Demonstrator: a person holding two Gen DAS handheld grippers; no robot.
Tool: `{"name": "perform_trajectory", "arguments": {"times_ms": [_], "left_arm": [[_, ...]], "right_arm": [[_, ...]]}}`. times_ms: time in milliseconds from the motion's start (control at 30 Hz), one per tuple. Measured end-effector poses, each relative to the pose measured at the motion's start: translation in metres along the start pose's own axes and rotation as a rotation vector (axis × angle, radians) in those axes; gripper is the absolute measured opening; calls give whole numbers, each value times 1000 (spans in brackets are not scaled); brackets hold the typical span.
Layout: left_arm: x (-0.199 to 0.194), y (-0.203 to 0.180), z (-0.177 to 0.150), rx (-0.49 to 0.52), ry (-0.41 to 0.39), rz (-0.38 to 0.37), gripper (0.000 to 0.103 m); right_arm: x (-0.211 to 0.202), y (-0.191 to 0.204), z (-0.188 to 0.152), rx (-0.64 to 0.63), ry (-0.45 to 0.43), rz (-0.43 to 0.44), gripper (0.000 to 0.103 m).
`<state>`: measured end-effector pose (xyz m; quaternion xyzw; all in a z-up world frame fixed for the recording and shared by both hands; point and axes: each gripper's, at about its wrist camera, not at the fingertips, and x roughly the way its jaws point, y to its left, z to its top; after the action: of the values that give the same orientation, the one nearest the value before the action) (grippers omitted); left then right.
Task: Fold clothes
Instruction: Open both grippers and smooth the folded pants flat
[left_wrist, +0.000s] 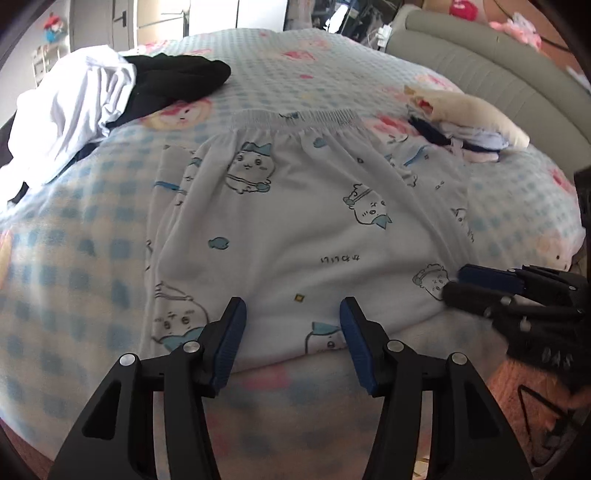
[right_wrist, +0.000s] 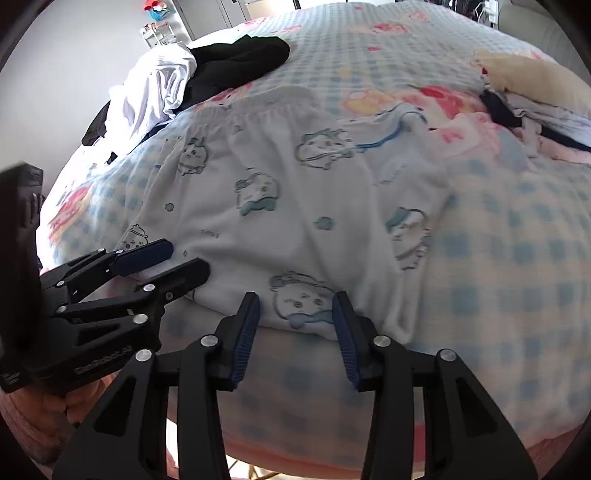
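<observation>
White and black clothes (left_wrist: 110, 88) sit heaped well to the far left of your left hand-held gripper (left_wrist: 292, 321), away from the work. Ahead of that gripper, the printed pyjama shorts (left_wrist: 295, 221) lie spread on the checked bed cover (left_wrist: 74, 258), waistband at the far end, near hem just under your fingertips. Its jaws stand wide with nothing between them, poised over the hem. To its right, your right hand-held gripper (right_wrist: 296, 317) also stands wide and empty over the same hem, nearer the right edge. Beyond it, far right, a small stack of clothes (right_wrist: 535, 129) rests by a cream pillow (right_wrist: 535, 77).

Watch the bite: the cover is soft and puffy, so pressing low could pinch the cover along with the hem. Taking only the top layer could let the shorts peel open and fold crooked. Uneven lifting between your two grippers could skew the crease.
</observation>
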<state>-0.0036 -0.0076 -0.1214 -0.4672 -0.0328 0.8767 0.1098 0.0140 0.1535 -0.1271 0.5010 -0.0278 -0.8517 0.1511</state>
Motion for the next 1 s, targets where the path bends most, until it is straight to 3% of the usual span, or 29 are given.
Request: {"name": "perform_trajectory", "arguments": {"times_ms": [67,133,233,367,467,600,733,833,933,1000], "left_arm": [[-1,8,0,-34,1,-24,56],[1,10,1,-56,0,-44,56],[4,12,2,-87,-1,-73,63],[8,13,2,-79,3,-71,64],[8,14,2,-81,4,-79,64],[4,20,-3,-99,1,-100,64],[1,23,0,-131,-12,-115,64],[-13,27,14,-130,-89,-113,64],[-6,34,40,-127,-91,-93,64],[8,40,55,-132,-69,-92,64]], "right_arm": [[-11,-17,-3,30,-14,-67,32],[-15,-33,-4,72,-9,-163,39],[-28,-56,-5,179,-30,-74,39],[-33,-38,-3,98,-42,-17,40],[-8,-25,-3,69,35,-107,38],[-8,-36,-1,71,32,-182,37],[-26,-31,18,43,-29,-142,37],[-41,-27,32,20,-76,-109,40],[-55,-23,46,-3,-123,-76,46],[-42,-8,60,-69,-106,-71,46]]}}
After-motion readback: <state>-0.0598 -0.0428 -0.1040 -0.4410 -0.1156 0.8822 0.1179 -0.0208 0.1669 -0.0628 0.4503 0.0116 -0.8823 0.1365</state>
